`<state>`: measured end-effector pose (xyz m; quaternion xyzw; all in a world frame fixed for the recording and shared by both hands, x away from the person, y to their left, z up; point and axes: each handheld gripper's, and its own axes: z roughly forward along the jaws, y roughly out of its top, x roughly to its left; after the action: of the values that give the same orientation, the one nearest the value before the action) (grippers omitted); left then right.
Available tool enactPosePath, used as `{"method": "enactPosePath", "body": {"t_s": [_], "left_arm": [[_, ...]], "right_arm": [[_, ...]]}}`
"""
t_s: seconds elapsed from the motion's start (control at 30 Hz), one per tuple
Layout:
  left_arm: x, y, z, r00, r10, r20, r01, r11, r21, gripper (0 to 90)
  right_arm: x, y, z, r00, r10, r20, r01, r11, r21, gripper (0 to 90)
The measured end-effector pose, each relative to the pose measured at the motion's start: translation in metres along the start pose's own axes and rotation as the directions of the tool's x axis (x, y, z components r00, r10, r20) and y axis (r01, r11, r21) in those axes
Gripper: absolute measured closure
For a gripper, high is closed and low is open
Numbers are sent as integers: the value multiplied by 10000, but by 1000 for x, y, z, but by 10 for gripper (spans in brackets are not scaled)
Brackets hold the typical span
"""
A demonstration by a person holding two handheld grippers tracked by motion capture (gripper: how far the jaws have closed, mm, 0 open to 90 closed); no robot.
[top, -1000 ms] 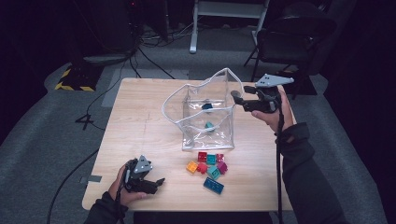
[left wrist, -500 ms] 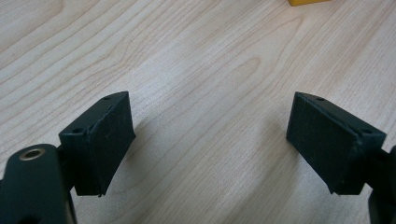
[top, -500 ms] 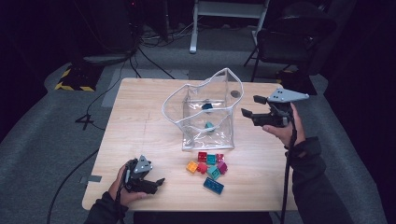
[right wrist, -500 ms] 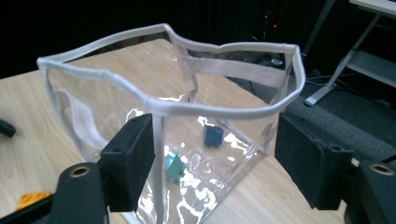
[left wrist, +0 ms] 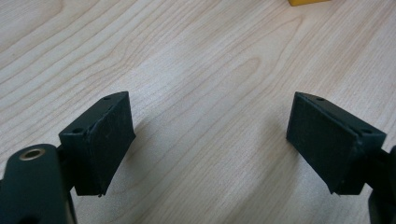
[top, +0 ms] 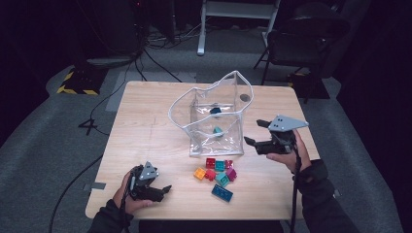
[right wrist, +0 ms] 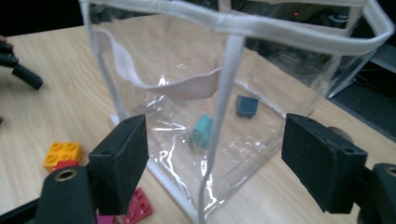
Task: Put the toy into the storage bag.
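Your right gripper [top: 253,131] hangs at the right side of the table [top: 145,121], just beside the near right corner of the clear bag [top: 228,97]. Its jaws have just been opening and now stand wide apart with nothing clamped. The high view places the bag upright near the middle of the table with its mouth open. The loose bricks [top: 217,172] lie in a cluster on the table just in front of it, one blue brick [top: 222,192] a little nearer to you.

The right gripper view adds what the high view leaves small. The bag's white-edged corner seam [right wrist: 224,93] rises between the open jaws of the right gripper [right wrist: 219,154] but farther off, not touched by either pad. Through the clear wall you see a teal brick [right wrist: 202,131] and a dark blue brick [right wrist: 246,105] on the bag's floor, and a mesh strap across its side. An orange brick [right wrist: 63,153] and a red one [right wrist: 137,204] lie outside the bag.

Your left gripper [top: 163,190] rests low at the near left of the table, well apart from the bag. The left gripper view shows its jaws apart over bare wood [left wrist: 210,56], nothing between them, and a yellow-orange edge [left wrist: 308,2] at the far side.
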<state>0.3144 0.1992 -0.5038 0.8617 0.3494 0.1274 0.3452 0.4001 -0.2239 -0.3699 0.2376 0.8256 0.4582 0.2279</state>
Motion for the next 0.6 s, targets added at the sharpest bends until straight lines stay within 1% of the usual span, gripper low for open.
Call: {"method": "enactPosePath", "body": {"t_s": [0.2, 0.47, 0.6], "left_arm": [[0, 0, 0, 10000, 1, 0, -1, 10000, 0, 152], [0, 0, 0, 10000, 14, 0, -14, 10000, 12, 152], [0, 0, 0, 10000, -1, 1, 1, 10000, -1, 152]], "right_arm": [[14, -13, 6, 9994, -109, -322, 116, 9997, 214, 232], [28, -25, 12, 9973, -289, -670, 318, 9986, 420, 232], [34, -32, 15, 9956, -398, -849, 450, 9971, 610, 232]]}}
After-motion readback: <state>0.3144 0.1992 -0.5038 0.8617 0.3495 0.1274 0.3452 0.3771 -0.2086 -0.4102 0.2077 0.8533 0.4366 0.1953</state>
